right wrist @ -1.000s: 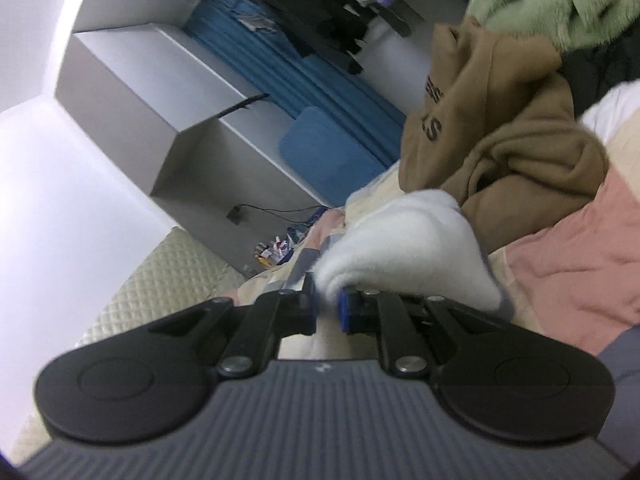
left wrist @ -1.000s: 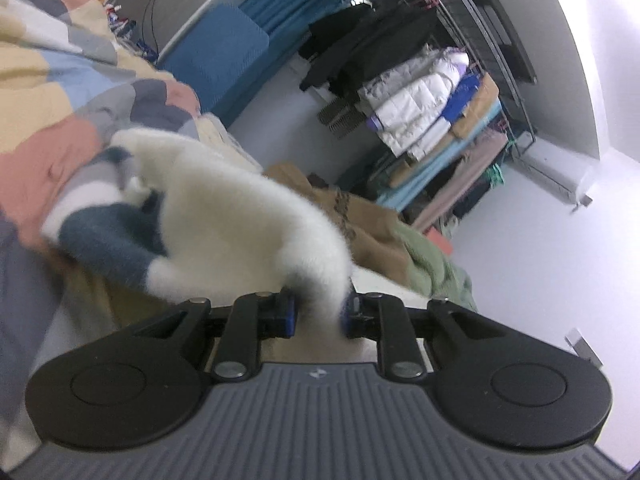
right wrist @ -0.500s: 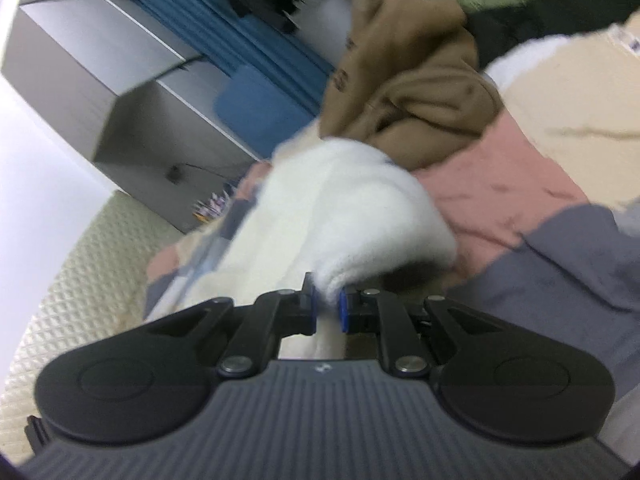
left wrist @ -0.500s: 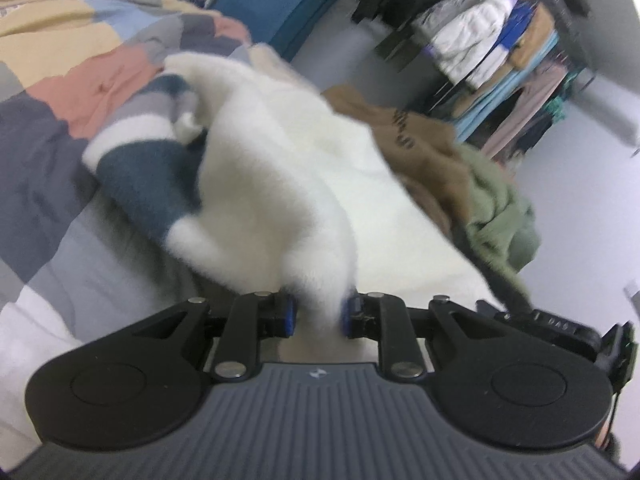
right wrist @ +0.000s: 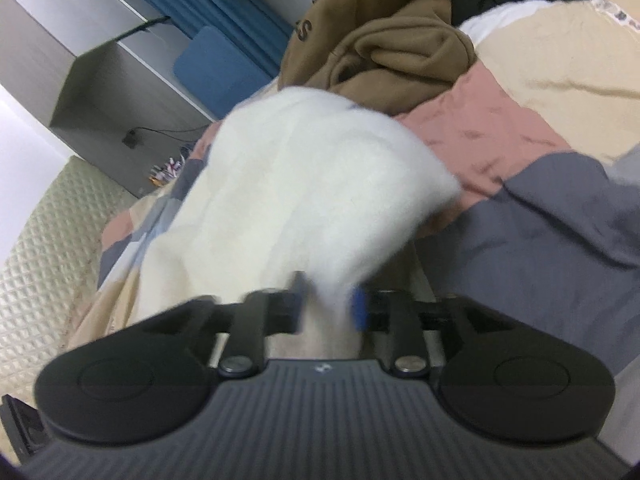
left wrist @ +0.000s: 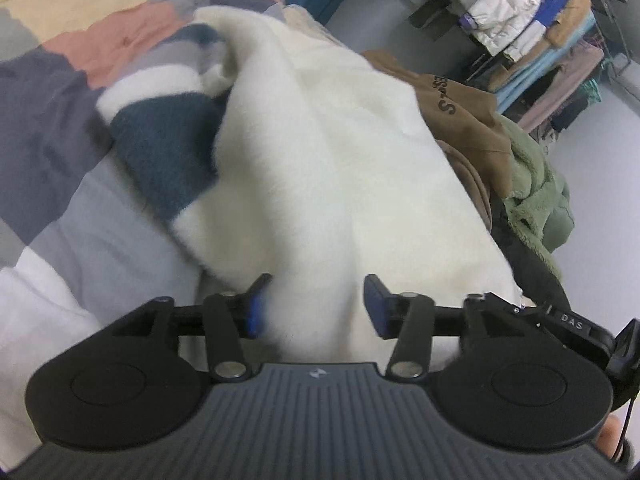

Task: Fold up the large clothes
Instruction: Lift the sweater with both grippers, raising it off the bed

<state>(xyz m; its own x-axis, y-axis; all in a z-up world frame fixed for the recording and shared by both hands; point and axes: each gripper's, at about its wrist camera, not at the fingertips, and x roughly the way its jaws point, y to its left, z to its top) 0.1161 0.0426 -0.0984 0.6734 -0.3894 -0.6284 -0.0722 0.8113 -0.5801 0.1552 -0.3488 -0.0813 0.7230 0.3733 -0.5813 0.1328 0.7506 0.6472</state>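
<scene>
Now the white fleece garment is lying on the patchwork bed quilt, beside a brown hoodie. Both the left gripper and right gripper are just opening, jaws released, fleece lying loose between them.

A bed covered in a patchwork quilt of pink, grey, cream and white is carrying everything here. A fluffy cream garment with dark blue bands is lying across it, with a brown hoodie and a green fleece sitting heaped just beyond.
</scene>
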